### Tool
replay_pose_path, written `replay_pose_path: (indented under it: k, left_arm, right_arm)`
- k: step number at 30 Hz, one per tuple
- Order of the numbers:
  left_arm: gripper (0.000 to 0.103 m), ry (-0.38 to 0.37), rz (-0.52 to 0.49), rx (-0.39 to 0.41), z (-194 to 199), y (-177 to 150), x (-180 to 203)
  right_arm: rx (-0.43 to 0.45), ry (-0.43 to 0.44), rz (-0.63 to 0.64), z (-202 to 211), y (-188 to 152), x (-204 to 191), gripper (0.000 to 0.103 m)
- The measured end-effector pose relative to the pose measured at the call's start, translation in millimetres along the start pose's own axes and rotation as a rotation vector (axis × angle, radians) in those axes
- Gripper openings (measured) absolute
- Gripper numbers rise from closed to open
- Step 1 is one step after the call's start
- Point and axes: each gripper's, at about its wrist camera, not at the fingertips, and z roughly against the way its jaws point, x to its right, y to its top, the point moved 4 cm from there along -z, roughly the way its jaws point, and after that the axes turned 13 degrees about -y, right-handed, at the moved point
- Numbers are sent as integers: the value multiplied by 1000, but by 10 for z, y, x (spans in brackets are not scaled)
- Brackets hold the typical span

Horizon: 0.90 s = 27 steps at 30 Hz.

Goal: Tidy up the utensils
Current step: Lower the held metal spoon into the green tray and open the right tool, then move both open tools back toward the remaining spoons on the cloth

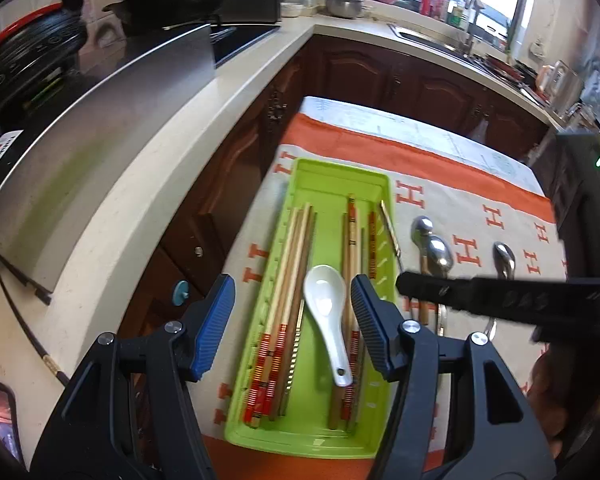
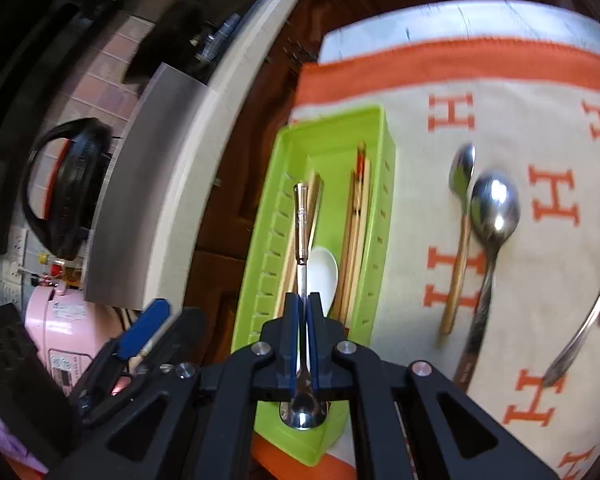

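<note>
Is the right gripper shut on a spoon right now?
Yes. The right gripper is shut on a metal spoon, held above the green tray.

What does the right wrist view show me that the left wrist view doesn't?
Only the right wrist view shows the right gripper shut on a metal spoon, held above the green tray. Only the left wrist view shows the left gripper open, plus the sink. Both show the tray with chopsticks, the white spoon and loose metal spoons on the cloth.
</note>
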Motion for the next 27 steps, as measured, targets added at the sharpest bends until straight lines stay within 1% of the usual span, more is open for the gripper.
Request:
replay_pose_path:
  k: [3, 4, 8, 11, 14, 18, 27]
  left_arm:
    - [57, 6, 16, -7, -9, -37, -55]
    - [57, 7, 20, -9, -19, -54, -60]
    - [57, 6, 29, -14, -60, -110, -56]
    - [57, -5, 32, -18, -76, -132, -21]
    - [57, -17, 29, -17, -78, -142, 31]
    - [58, -37, 8, -19, -75, -157, 140]
    - [57, -79, -42, -41, -99, -210, 419]
  right_arm:
    - [-41, -25, -16, -152, -86, 1, 5]
    - [-47, -36, -15, -176, -111, 6, 7]
    - [-40, -55, 2, -154, -178, 8, 8]
    - [-11, -59, 27, -43, -224, 15, 7]
    - [31, -97, 58, 91, -277, 59, 7]
    - [75, -127, 77, 238, -330, 157, 7]
    - [193, -199, 76, 592, -367, 461, 7]
